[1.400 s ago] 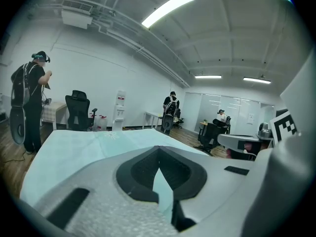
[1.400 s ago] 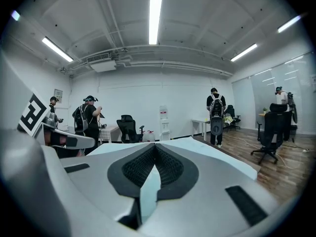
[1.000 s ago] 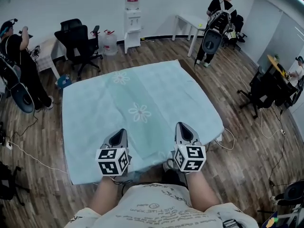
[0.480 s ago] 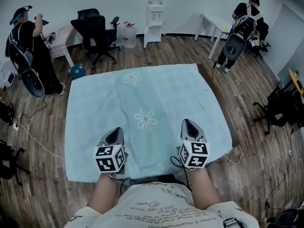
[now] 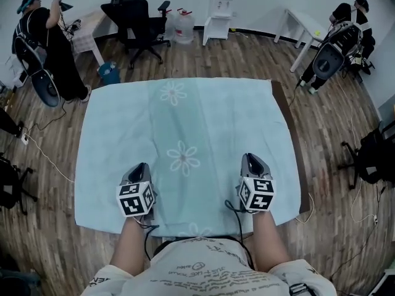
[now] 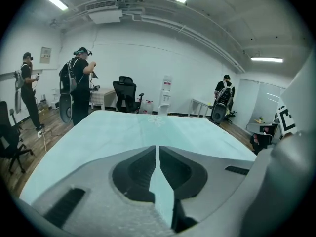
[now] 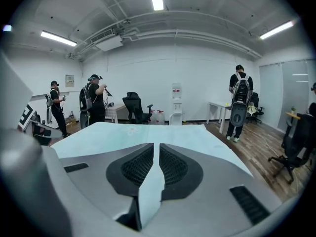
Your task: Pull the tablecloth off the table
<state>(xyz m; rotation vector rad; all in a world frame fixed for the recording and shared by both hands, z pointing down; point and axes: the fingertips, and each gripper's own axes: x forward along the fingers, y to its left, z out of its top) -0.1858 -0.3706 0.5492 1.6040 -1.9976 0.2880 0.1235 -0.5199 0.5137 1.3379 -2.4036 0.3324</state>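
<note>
Your left gripper [image 5: 140, 167] has its jaws pressed together, tip to tip, with nothing clamped in them. In the left gripper view only pale cloth shows through the slot behind the tips of that gripper [image 6: 157, 149]. Your right gripper [image 5: 249, 158] has its jaws just opening. A thin slit parts them in the right gripper view, and that gripper [image 7: 154, 146] holds nothing.

Both grippers hang over the near part of the tablecloth [image 5: 185, 122], one at each side of your body. The cloth is light blue-green and lies flat across the table [image 5: 295, 147], whose brown edge shows bare along the right side. Pale flower prints [image 5: 183, 158] run down the cloth's middle band.

Writing: each marker cube [image 5: 134, 199] carries black-and-white square codes, not letters. Your shirt [image 5: 203, 270] bears lines of script too small to read. A wall notice [image 6: 45, 55] in the left gripper view is likewise illegible. The water dispenser [image 5: 221, 5] at the far wall shows no legible brand.
</note>
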